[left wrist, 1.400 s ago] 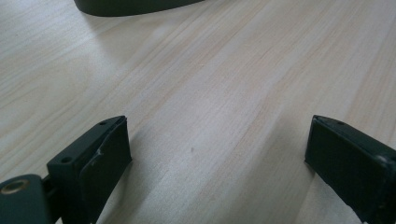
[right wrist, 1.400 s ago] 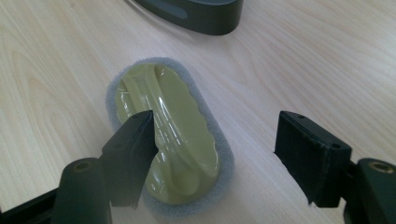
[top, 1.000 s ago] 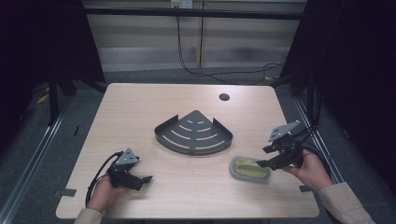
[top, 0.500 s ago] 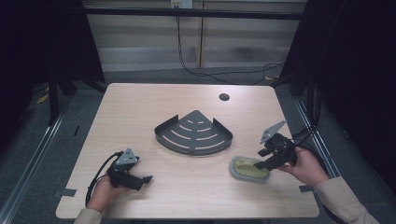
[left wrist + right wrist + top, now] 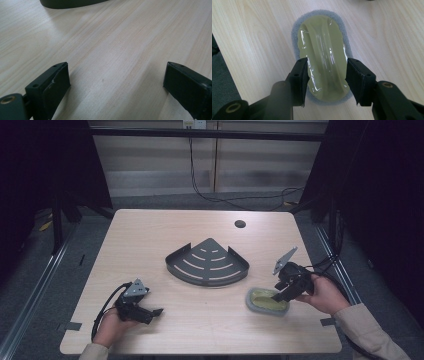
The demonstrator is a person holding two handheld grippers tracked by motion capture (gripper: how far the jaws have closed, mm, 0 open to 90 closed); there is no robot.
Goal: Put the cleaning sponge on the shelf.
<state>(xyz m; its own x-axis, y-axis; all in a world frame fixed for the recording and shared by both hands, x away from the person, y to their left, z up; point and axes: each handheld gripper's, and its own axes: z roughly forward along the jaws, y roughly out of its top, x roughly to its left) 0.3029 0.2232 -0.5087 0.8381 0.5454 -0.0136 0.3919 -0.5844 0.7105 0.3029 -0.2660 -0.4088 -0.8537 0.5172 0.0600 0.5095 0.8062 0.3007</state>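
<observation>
Right gripper view: jaws flank sponge (image 5: 322,47).

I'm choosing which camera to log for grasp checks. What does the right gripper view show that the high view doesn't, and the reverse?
Right gripper view alone: the scrubber's glossy yellow-green handle with its ridges, its grey pad rim, and the right gripper with one jaw at either side of that handle; contact can't be judged.

High view alone: the dark fan-shaped rack, the left gripper low over bare wood, the round hole in the table, and both hands.

Shared: the scrubber, the right gripper at it, and the wooden tabletop.
</observation>
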